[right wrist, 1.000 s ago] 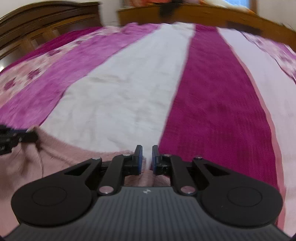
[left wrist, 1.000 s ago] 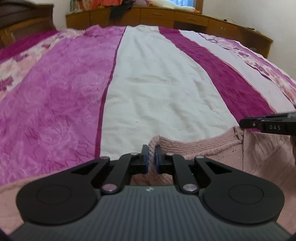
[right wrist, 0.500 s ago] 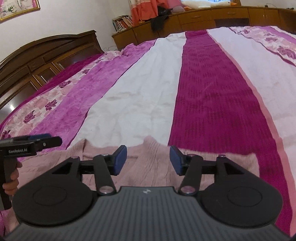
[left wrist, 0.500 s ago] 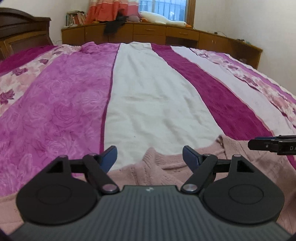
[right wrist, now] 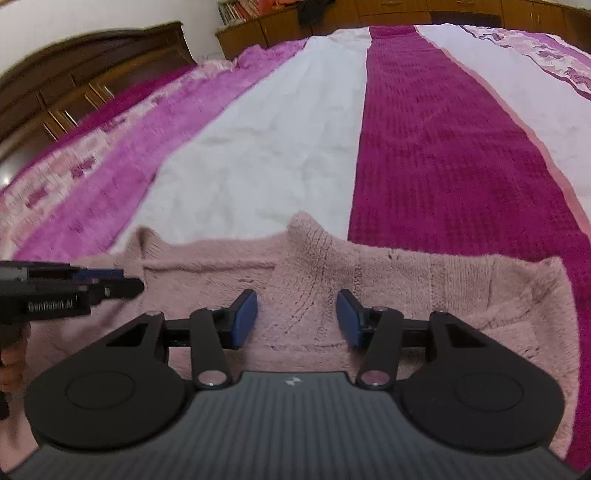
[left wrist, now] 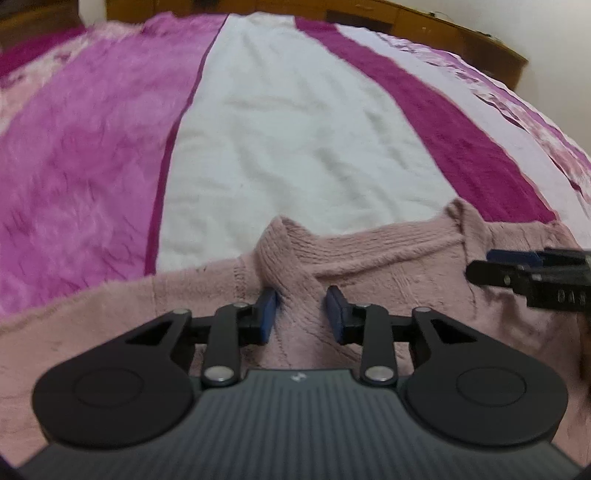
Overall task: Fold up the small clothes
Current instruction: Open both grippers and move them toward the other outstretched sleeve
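Observation:
A dusty pink knitted sweater (left wrist: 388, 254) lies flat on the bed, its far edge with two raised humps; it also shows in the right wrist view (right wrist: 424, 280). My left gripper (left wrist: 301, 314) is open, its blue pads on either side of a raised ridge of the knit. My right gripper (right wrist: 297, 319) is open over the sweater near its right hump. Each gripper shows side-on in the other view: the right one (left wrist: 524, 271), the left one (right wrist: 74, 291).
The bed cover has stripes of light purple (left wrist: 81, 166), white (left wrist: 295, 140) and dark magenta (right wrist: 436, 147). A dark wooden headboard (right wrist: 92, 77) is at the left and low wooden cabinets (right wrist: 406, 14) run along the far wall.
Both grippers were shut on the sweater's edge a second ago, then opened and let it drop flat. Since then both have tipped down over the sweater and the left jaws have narrowed.

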Demonstrator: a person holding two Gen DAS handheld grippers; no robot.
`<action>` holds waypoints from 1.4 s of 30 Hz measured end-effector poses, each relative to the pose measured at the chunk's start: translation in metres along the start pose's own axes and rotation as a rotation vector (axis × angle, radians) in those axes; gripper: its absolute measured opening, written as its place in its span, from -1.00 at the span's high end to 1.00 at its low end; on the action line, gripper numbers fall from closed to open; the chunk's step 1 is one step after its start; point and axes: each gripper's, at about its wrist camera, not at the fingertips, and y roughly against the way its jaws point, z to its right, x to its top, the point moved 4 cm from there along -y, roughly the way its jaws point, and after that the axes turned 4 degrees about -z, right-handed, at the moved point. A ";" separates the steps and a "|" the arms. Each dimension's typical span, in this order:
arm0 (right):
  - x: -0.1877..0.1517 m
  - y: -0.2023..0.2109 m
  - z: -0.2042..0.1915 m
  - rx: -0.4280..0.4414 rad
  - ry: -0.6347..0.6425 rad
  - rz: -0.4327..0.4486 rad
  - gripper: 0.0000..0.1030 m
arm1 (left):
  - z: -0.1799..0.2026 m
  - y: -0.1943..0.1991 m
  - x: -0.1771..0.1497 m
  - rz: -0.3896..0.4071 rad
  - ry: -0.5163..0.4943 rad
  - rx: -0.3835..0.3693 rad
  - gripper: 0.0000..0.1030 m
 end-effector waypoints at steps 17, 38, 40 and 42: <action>-0.012 0.090 -0.028 -0.023 0.005 0.148 -0.19 | -0.020 0.104 -0.014 0.052 0.048 0.094 0.29; -0.121 0.203 -0.090 -0.041 -0.066 0.146 -0.50 | -0.111 0.222 -0.121 0.049 0.335 0.351 -0.17; -0.133 0.201 -0.090 -0.040 -0.088 0.126 -0.50 | -0.118 0.220 -0.131 0.032 0.364 0.356 -0.17; -0.145 0.200 -0.092 -0.032 -0.104 0.107 -0.50 | -0.125 0.218 -0.139 0.028 0.394 0.357 -0.17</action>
